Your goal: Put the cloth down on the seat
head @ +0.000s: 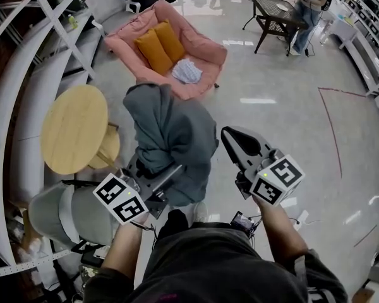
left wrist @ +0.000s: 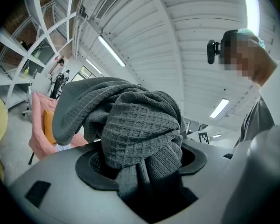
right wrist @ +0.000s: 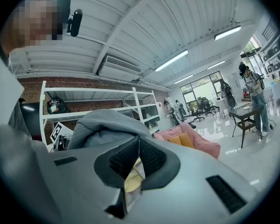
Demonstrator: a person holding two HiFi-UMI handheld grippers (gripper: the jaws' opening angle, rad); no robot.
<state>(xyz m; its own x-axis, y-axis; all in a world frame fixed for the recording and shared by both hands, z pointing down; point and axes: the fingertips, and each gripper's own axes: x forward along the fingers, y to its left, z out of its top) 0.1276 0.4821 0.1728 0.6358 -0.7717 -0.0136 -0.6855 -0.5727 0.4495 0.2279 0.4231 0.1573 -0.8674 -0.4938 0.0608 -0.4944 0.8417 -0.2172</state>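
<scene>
Grey cloth (head: 170, 137) hung bunched from the left gripper (head: 155, 183), whose jaws were clamped on it, well apart from the pink seat (head: 205, 49). Just beside it, the right gripper (head: 232, 137) was closed and empty.

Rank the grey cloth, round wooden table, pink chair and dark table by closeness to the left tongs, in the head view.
1. Grey knitted cloth, held in the left tongs.
2. Round wooden table, left.
3. Pink cushioned chair, ahead.
4. Dark table, far right.
</scene>
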